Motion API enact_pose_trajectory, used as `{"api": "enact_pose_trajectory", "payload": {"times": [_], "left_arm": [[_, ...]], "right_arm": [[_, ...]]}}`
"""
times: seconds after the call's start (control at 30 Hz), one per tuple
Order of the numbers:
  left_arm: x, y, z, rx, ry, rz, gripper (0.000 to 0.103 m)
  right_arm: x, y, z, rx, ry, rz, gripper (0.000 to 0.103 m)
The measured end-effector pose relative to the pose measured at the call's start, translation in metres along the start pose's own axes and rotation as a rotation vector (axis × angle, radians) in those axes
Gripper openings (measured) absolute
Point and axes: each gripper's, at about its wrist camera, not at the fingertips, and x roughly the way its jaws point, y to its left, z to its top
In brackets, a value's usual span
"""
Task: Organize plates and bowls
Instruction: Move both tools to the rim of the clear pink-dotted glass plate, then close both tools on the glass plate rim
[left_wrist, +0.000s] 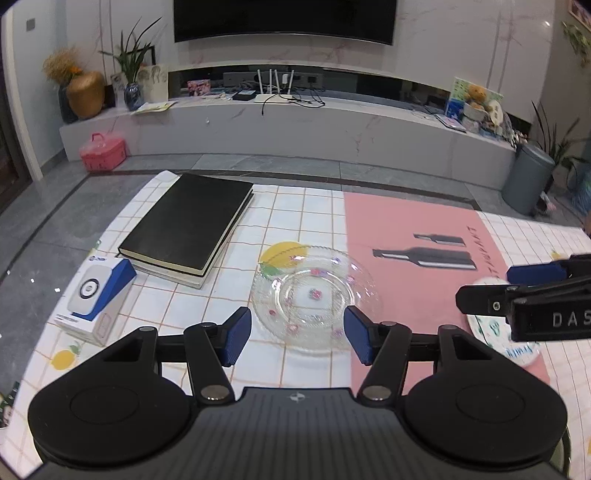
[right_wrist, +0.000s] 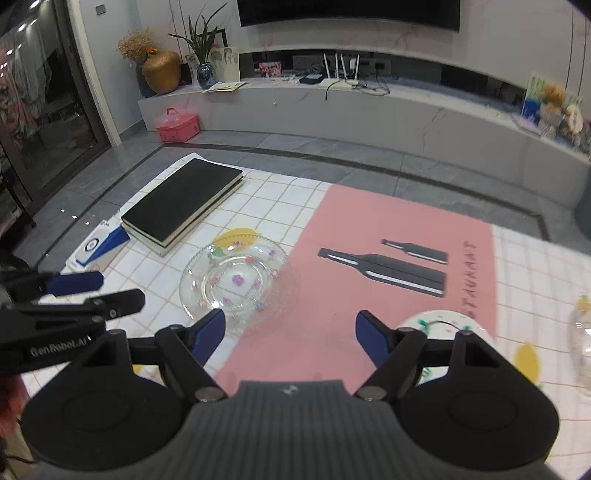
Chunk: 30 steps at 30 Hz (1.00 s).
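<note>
A clear glass plate (left_wrist: 314, 299) with small flower prints lies on the tiled tablecloth, partly over the edge of the pink mat (left_wrist: 417, 229). My left gripper (left_wrist: 299, 336) hovers open over its near rim, pads apart from the glass. The right wrist view has the same glass plate (right_wrist: 236, 280) to the left of my right gripper (right_wrist: 291, 339), which stands open above the pink mat (right_wrist: 388, 221) with nothing between its fingers. A white plate (right_wrist: 443, 321) with green marks lies behind its right finger. That white plate (left_wrist: 498, 332) is half hidden by the right gripper (left_wrist: 484, 286) in the left wrist view.
A stack of black books (left_wrist: 188, 225) and a blue-and-white box (left_wrist: 96, 299) lie at the table's left. A clear glass item (right_wrist: 581, 332) sits at the far right edge. My left gripper (right_wrist: 122, 290) shows at the left. Beyond the far table edge is floor.
</note>
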Motion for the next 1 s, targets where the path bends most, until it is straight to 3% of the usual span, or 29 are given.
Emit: {"api": "enact_pose_trajectory", "payload": {"times": [0.07, 0.2, 0.47, 0.63, 0.7, 1.0], "left_arm": [[0.012, 0.005, 0.002, -0.009, -0.008, -0.015, 0.068], [0.038, 0.013, 0.006, -0.034, 0.008, -0.021, 0.064], [0.082, 0.031, 0.008, -0.078, 0.067, -0.018, 0.035], [0.101, 0.039, 0.004, -0.107, 0.095, -0.009, 0.024], [0.107, 0.043, 0.003, -0.128, 0.108, -0.012, 0.022], [0.117, 0.058, 0.004, -0.201, 0.108, 0.003, 0.017]], "right_arm": [[0.017, -0.003, 0.008, 0.033, 0.022, 0.023, 0.072], [0.054, -0.007, 0.022, 0.067, 0.062, 0.029, 0.058], [0.116, -0.014, 0.033, 0.074, 0.113, 0.04, 0.042], [0.147, -0.017, 0.037, 0.087, 0.176, 0.058, 0.033], [0.152, -0.018, 0.037, 0.094, 0.187, 0.062, 0.027], [0.171, -0.023, 0.031, 0.127, 0.231, 0.096, 0.02]]}}
